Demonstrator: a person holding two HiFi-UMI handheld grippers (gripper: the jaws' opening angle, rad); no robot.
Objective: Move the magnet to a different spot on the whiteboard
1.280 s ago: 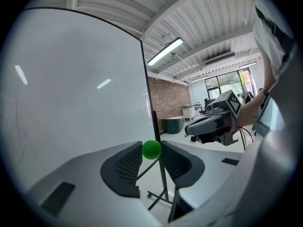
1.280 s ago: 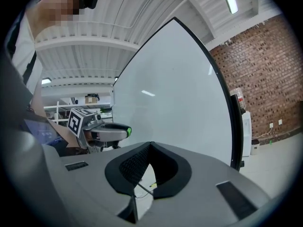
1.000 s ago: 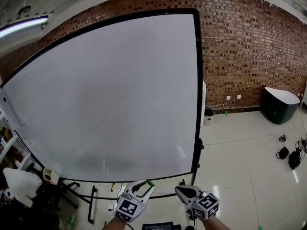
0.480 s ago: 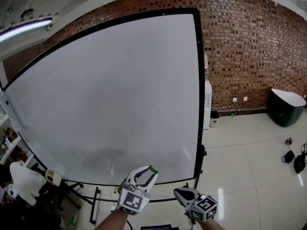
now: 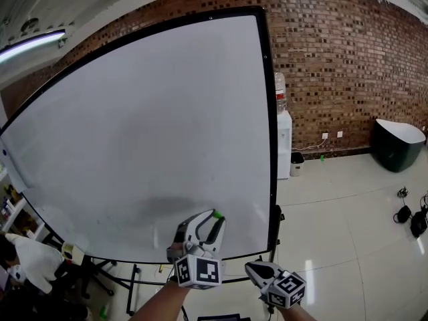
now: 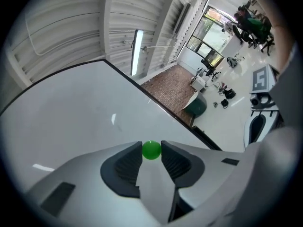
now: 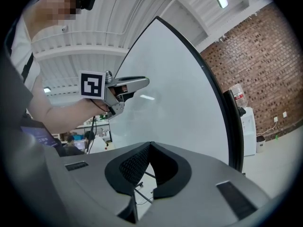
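A small green ball magnet (image 6: 151,150) sits pinched between the jaws of my left gripper (image 6: 151,152). In the head view the magnet (image 5: 217,214) shows as a green dot at the tip of the left gripper (image 5: 211,219), raised in front of the lower right part of the large whiteboard (image 5: 147,126). Whether the magnet touches the board I cannot tell. My right gripper (image 5: 257,269) hangs low beside it, shut and empty; its jaws meet at the tip (image 7: 150,146). The right gripper view also catches the left gripper (image 7: 141,82) before the whiteboard (image 7: 175,103).
The whiteboard stands on a wheeled frame (image 5: 130,286) in front of a brick wall (image 5: 348,65). A water dispenser (image 5: 283,142), a small bin (image 5: 297,162), a dark tub seat (image 5: 398,144) and floor cables (image 5: 409,216) lie to the right. A person in white (image 5: 27,266) sits lower left.
My left gripper has risen with the green magnet from below the board's bottom edge to in front of its lower part. The right gripper stays low.
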